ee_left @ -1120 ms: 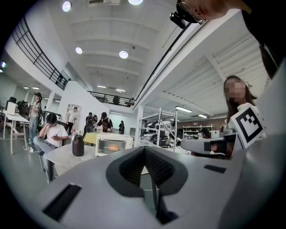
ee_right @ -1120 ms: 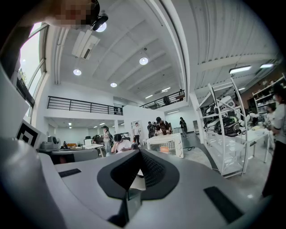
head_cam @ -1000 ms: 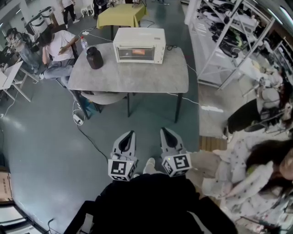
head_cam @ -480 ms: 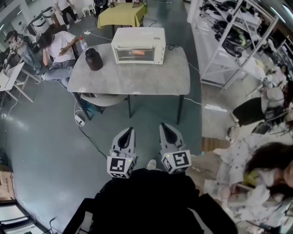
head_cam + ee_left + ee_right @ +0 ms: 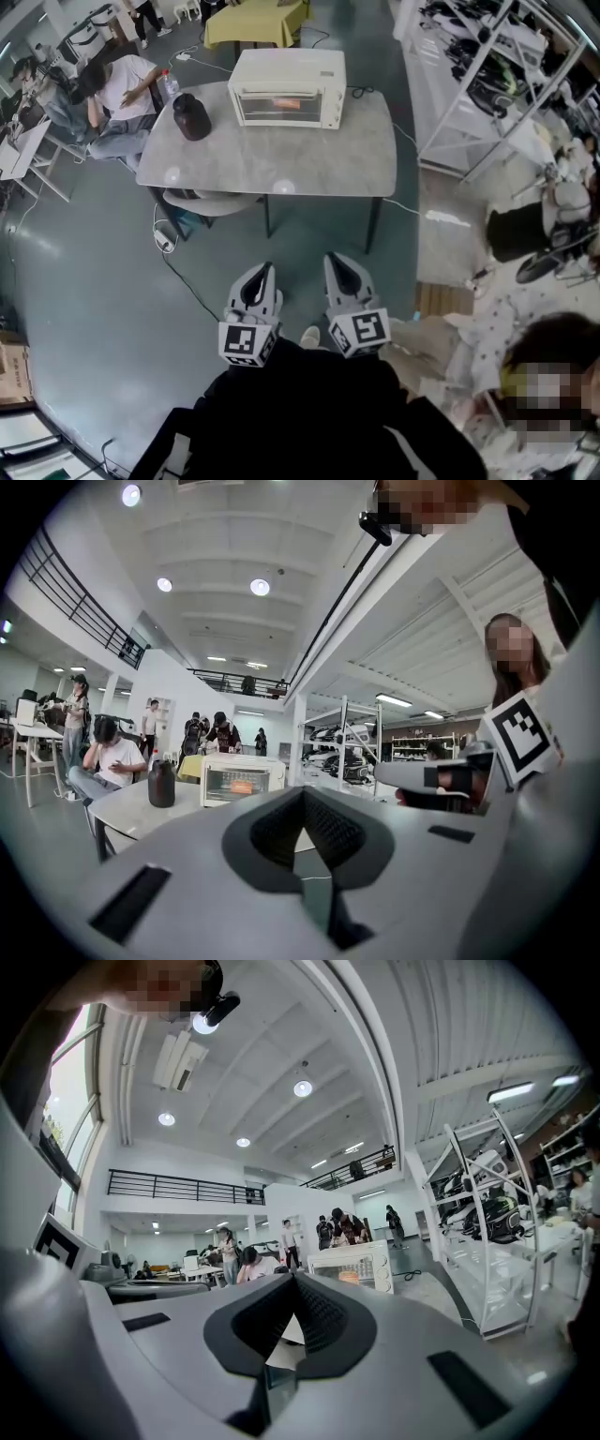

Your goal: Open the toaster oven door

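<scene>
You are holding the left tool (image 5: 266, 269) and right tool (image 5: 335, 261) pressed together, well apart from the closed toaster oven (image 5: 288, 89) on the far tabletop (image 5: 281, 157).

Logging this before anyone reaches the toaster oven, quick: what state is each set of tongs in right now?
Left tongs: shut, holding nothing.
Right tongs: shut, holding nothing.
</scene>
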The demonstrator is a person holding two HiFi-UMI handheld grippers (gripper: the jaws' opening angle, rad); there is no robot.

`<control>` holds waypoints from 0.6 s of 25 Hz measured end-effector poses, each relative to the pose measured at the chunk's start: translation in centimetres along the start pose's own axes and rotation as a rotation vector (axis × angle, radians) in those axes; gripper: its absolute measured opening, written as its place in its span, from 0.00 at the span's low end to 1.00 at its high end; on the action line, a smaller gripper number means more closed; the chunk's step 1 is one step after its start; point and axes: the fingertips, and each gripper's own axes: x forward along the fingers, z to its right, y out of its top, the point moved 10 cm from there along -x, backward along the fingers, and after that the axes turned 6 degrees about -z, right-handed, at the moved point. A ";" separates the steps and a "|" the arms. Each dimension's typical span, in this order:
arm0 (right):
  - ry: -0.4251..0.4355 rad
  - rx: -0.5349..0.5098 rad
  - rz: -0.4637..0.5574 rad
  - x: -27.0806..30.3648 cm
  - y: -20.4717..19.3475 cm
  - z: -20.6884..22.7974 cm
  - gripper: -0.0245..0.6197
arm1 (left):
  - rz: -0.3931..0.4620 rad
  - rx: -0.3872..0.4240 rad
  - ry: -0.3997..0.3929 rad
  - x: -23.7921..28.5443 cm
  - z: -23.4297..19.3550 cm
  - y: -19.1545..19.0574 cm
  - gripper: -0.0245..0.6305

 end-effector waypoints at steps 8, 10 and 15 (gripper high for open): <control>-0.031 -0.005 -0.012 7.6 0.6 3.4 0.04 | 0.017 -0.029 -0.036 8.2 -4.7 0.7 0.04; -0.038 -0.004 -0.014 10.3 1.1 4.2 0.04 | 0.005 -0.019 -0.048 10.6 -6.7 1.3 0.04; -0.071 0.006 -0.024 18.6 3.7 5.9 0.04 | -0.001 0.000 -0.100 17.6 -12.5 4.8 0.04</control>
